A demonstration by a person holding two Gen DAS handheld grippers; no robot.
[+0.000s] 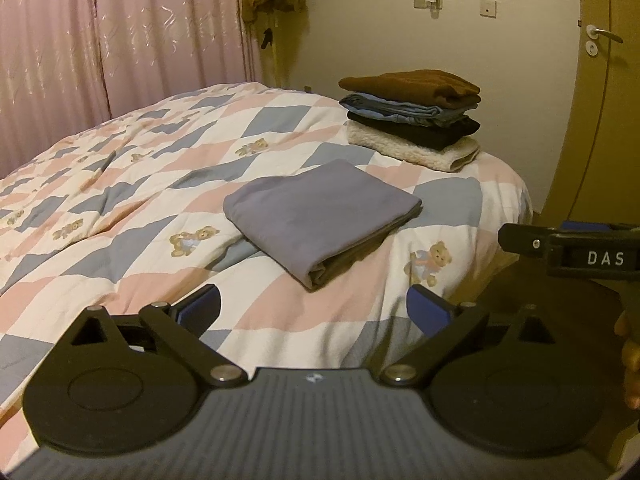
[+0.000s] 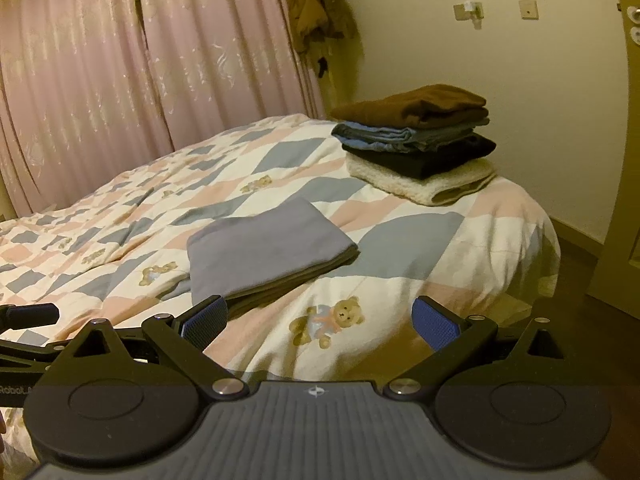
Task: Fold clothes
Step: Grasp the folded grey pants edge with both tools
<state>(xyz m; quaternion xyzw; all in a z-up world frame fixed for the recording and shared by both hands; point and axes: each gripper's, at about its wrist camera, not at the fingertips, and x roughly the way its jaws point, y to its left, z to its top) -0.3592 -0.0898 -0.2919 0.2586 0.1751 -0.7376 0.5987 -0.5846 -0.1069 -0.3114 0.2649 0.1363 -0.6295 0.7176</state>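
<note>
A folded grey-purple garment point(image 1: 320, 216) lies flat on the checked bear-print quilt point(image 1: 152, 184); it also shows in the right wrist view point(image 2: 268, 250). My left gripper point(image 1: 314, 306) is open and empty, held just short of the garment's near corner. My right gripper point(image 2: 320, 320) is open and empty, near the garment's near edge, above the quilt point(image 2: 400, 240). The right gripper's body point(image 1: 576, 248) shows at the right edge of the left wrist view.
A stack of folded clothes point(image 1: 412, 120), brown on top, then denim, black and cream fleece, sits at the bed's far right corner point(image 2: 416, 144). Pink curtains point(image 1: 120, 40) hang behind the bed. A door point(image 1: 600, 80) stands at the right. Clothes hang on the wall point(image 2: 316, 4).
</note>
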